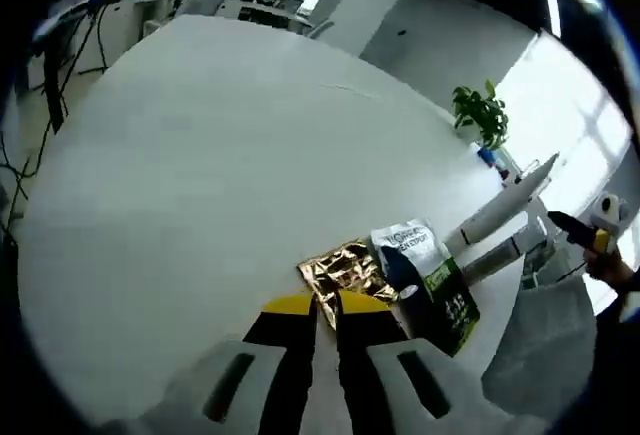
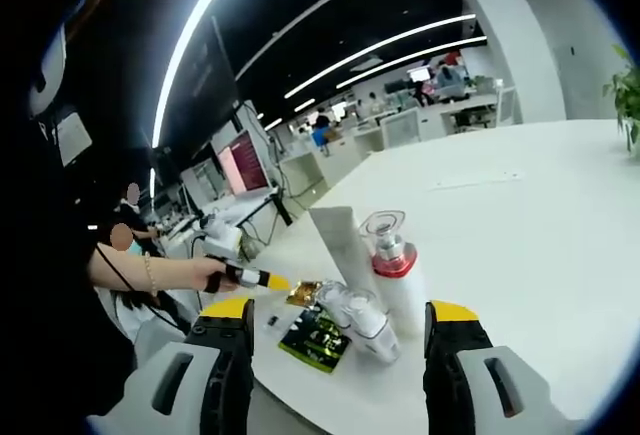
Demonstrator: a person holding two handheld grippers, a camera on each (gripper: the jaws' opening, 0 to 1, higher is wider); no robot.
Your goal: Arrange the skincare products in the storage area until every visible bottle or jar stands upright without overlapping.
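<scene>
Right gripper view, right claw (image 2: 345, 340) spread wide at bottom, red-collared bottle (image 2: 392, 280) upright at centre, left claw (image 1: 325, 330) nearly closed on nothing, gold packet (image 1: 345, 273) just beyond, white table (image 1: 200, 175).

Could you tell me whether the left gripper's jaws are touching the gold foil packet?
Cannot tell. In the left gripper view the left gripper has its tips overlapping the gold foil packet, but contact isn't plain.

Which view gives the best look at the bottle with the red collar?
The right gripper view: the bottle with the red collar stands upright between its open jaws. In the left gripper view the products lie far right, and I cannot pick that bottle out.
</scene>
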